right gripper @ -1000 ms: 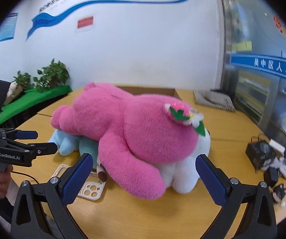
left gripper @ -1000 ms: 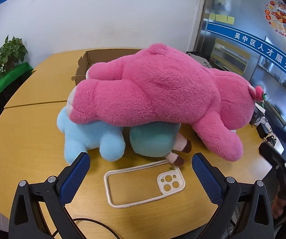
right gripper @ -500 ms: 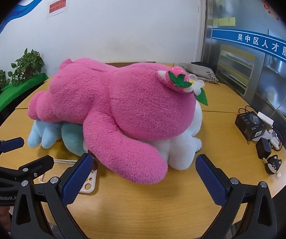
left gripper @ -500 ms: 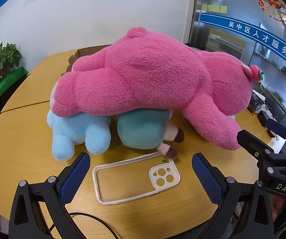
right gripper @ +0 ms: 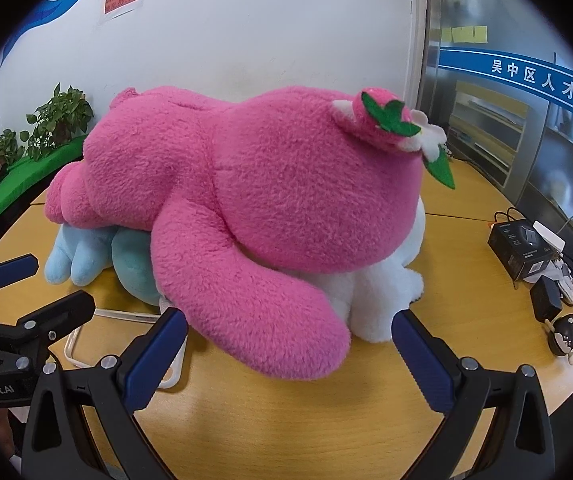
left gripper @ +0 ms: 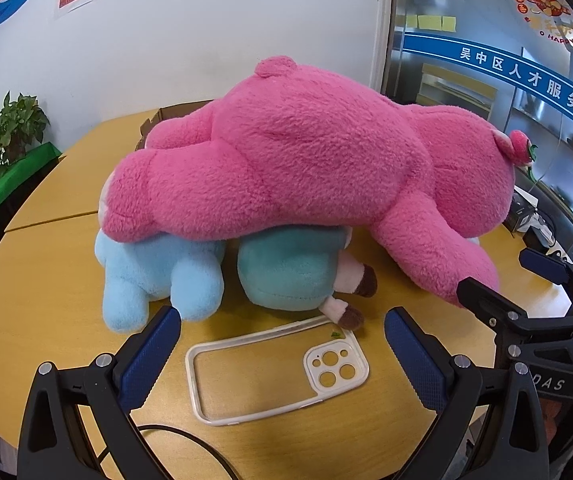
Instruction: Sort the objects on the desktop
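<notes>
A big pink plush bear [left gripper: 306,160] lies face down on top of a light blue plush [left gripper: 154,276], a teal plush [left gripper: 286,272] and a white plush [right gripper: 382,292] on the wooden table [left gripper: 46,240]. A clear phone case [left gripper: 274,364] lies flat in front of the pile. My left gripper [left gripper: 282,360] is open and empty, its fingers either side of the case and above it. My right gripper [right gripper: 286,356] is open and empty, with the bear's pink arm [right gripper: 246,312] between its fingers. The bear also shows in the right wrist view [right gripper: 266,184].
A cardboard box [left gripper: 166,116] sits behind the plush pile. A black box [right gripper: 522,244], chargers and a small cat figure [right gripper: 562,336] lie at the table's right edge. A black cable [left gripper: 190,440] runs by my left gripper. Potted plants [right gripper: 50,124] stand at the left.
Both grippers have moved closer to the plush pile. The right gripper has swung left and now frames the bear's arm. Both stay open.
</notes>
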{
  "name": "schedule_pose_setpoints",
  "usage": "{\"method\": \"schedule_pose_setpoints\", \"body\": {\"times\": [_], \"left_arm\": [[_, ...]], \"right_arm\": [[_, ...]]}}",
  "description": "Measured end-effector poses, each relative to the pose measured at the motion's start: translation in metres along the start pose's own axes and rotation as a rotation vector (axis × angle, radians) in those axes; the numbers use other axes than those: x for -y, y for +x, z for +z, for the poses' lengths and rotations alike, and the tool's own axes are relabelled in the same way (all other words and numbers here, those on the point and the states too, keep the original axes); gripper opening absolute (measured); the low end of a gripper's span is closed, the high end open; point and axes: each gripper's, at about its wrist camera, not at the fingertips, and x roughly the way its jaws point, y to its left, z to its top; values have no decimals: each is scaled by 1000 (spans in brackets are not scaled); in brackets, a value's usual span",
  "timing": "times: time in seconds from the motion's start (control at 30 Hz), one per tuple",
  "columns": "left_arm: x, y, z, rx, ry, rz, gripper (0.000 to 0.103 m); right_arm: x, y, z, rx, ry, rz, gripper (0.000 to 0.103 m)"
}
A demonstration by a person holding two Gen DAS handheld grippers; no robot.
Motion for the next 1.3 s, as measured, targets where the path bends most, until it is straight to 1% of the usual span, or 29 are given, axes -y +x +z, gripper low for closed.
{"method": "schedule_pose_setpoints", "body": {"times": [0.1,0.2,0.3,0.47,0.7,0.9,1.3], "left_arm": [[-2,0,0,-9,0,-11,103],[-6,2,2,-15,8,-9,103],[-11,5,2,-24,-4,-12,103],[-16,9,3,-21,-11,-23,103],[-24,12,6,-11,-11,-34,103],[-28,15,6,-16,-1,-60,103],[-33,17,6,-29,-5,-85,103]], "right_arm": [[3,0,1,-2,9,11,102],[4,-2,3,7,14,2,102],[6,-2,4,9,25,-1,103],[3,1,5,7,10,-10,103],[-3,7,9,3,-1,17,103],[-6,16,7,-19,-5,35,102],[-8,17,7,-20,-13,34,103]]}}
